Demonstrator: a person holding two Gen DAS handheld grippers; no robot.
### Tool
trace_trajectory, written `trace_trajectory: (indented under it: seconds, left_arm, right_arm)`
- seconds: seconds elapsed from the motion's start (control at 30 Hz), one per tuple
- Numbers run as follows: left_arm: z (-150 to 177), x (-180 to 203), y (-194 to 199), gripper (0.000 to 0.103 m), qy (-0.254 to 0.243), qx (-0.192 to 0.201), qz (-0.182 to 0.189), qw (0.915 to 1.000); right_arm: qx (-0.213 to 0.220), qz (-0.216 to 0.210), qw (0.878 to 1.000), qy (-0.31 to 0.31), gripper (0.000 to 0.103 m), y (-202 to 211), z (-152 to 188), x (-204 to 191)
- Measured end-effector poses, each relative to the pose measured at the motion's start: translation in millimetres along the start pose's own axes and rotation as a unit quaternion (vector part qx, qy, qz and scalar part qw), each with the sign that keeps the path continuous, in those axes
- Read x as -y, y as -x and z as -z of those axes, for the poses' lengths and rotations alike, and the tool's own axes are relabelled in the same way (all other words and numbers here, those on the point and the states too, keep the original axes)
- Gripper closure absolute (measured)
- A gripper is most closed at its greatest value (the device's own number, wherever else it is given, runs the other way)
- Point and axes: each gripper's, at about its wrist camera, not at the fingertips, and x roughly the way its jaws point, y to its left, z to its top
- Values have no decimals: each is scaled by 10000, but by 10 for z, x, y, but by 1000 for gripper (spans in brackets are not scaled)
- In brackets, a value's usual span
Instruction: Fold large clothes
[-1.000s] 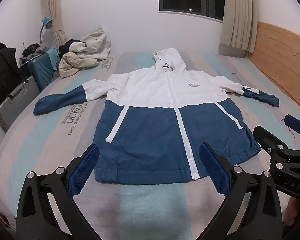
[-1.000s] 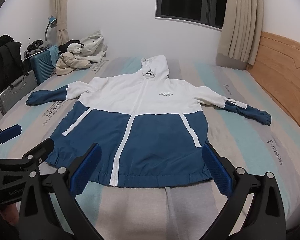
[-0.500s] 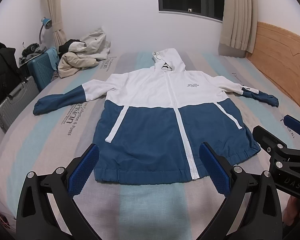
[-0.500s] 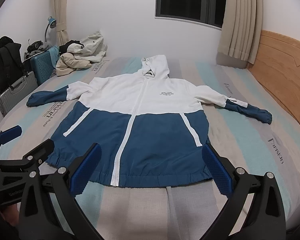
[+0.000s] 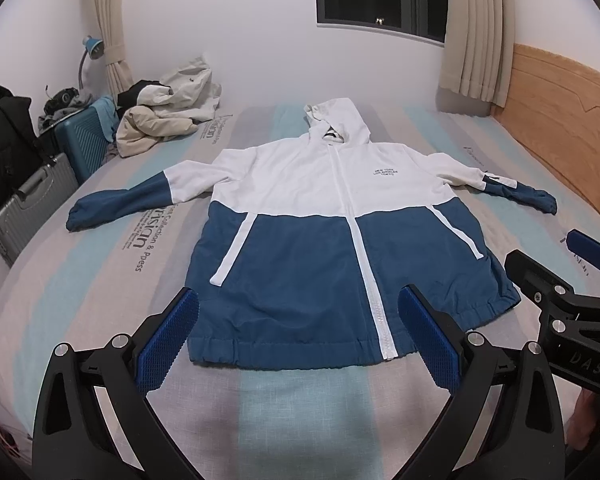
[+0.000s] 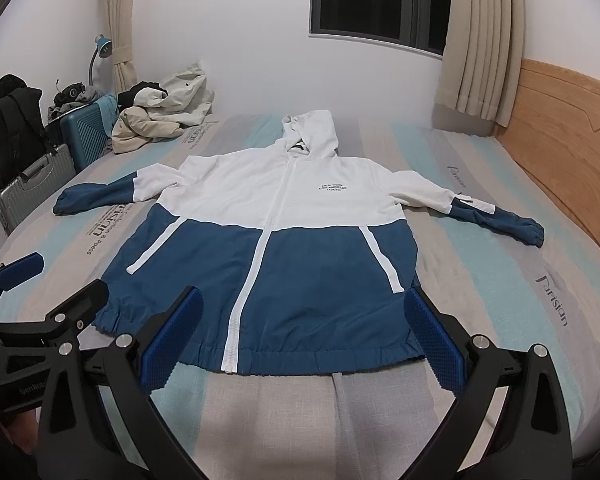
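Observation:
A white and blue hooded jacket [image 5: 320,240] lies flat, front up and zipped, on the bed, sleeves spread to both sides, hood toward the far wall; it also shows in the right wrist view [image 6: 268,248]. My left gripper [image 5: 298,336] is open and empty, hovering above the jacket's hem. My right gripper [image 6: 300,336] is open and empty, also above the hem. The right gripper shows at the right edge of the left wrist view [image 5: 560,292], and the left gripper at the left edge of the right wrist view [image 6: 40,312].
The striped mattress [image 5: 60,280] fills the floor of the view. A pile of clothes [image 5: 168,112] sits at its far left corner. Suitcases [image 5: 28,204] and a black bag stand left of the bed. A wooden headboard [image 5: 560,120] runs along the right.
Both grippers have drifted slightly; the jacket sits a touch higher in the views. Nothing was grasped or moved.

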Motion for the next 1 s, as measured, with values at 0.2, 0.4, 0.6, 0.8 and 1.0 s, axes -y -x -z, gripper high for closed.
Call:
trace_trajectory:
  seconds: [0.2, 0.4, 0.6, 0.8, 1.0]
  left_arm:
    - [1, 30, 6, 6, 23, 1, -11, 10000]
    - [4, 32, 1, 6, 4, -1, -30, 10000]
    - [-5, 41, 113, 6, 37, -24, 23, 10000]
    - [-89, 20, 292, 6, -182, 101, -85, 9997]
    - [-289, -132, -9, 6, -90, 434, -234, 9987]
  right_arm:
    - [0, -7, 10000, 16, 7, 5, 0, -2]
    - [-26, 5, 10000, 13, 7, 3, 18, 3]
    - [64, -122, 9999, -80, 7, 139, 14, -1]
    - [30, -149, 9995, -289, 7, 223, -68, 34]
    - [-76, -166, 9996, -220, 7, -209, -313, 13]
